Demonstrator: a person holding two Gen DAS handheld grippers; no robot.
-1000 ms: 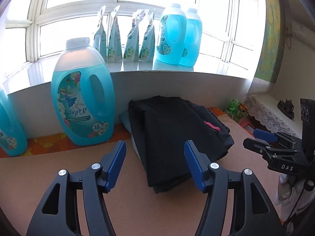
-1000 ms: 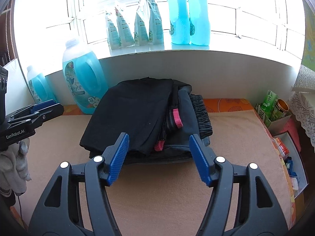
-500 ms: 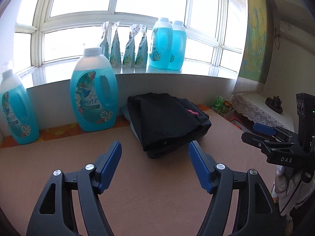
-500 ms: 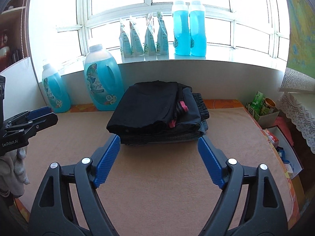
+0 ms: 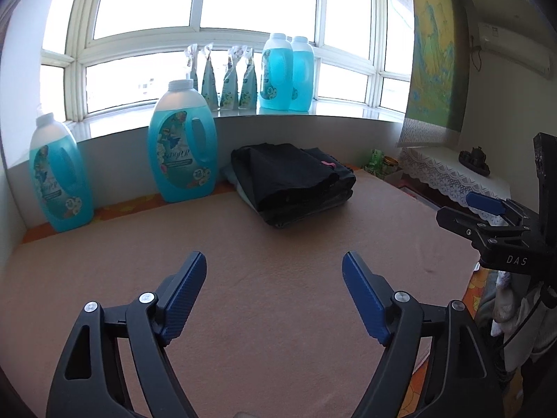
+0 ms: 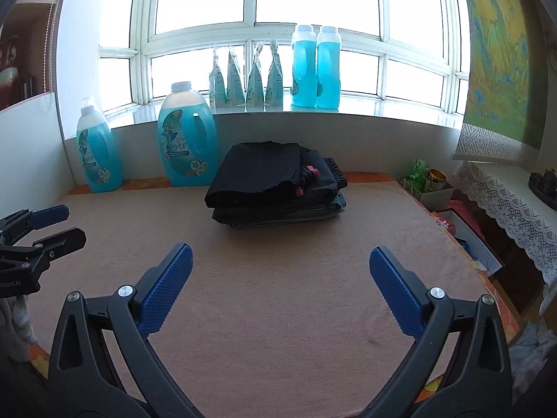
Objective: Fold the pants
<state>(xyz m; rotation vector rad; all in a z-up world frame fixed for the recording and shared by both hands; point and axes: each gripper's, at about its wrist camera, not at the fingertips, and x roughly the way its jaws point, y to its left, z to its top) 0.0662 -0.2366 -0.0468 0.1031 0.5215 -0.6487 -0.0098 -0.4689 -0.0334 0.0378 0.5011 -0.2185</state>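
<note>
A stack of folded pants (image 6: 275, 188) lay at the far side of a tan blanket (image 6: 278, 296), and everything else is placed from that stack. Just to its left stood a large blue detergent jug (image 6: 188, 139), close beside the pile but whether touching could not be told. Farther left of the stack stood a smaller blue jug (image 6: 99, 149), well apart from it. Behind and above the stack, on the white windowsill (image 6: 383, 108), were two tall blue bottles (image 6: 315, 69) side by side and four refill pouches (image 6: 245, 80) in a row. To the right of the stack, past the blanket's edge, sat a green carton (image 6: 419, 170) and a round tin (image 6: 437, 177) in a small box, and beyond them a lace-edged cloth (image 6: 511, 205) draped over a low shelf.

The stack held at least three folded layers: a black pair on top, darker grey ones beneath, with a pink detail (image 6: 308, 174) showing at the right side of the top fold. Nothing lay on the blanket between the stack and the tools.

The left gripper (image 5: 275, 299) hung above the near part of the blanket, well short of the stack, its blue-padded fingers spread wide and holding nothing. The right gripper (image 6: 280, 278) hung likewise near of the stack, jaws wide apart and empty. In each wrist view the other tool showed at the frame edge, off to the side of the stack.
</note>
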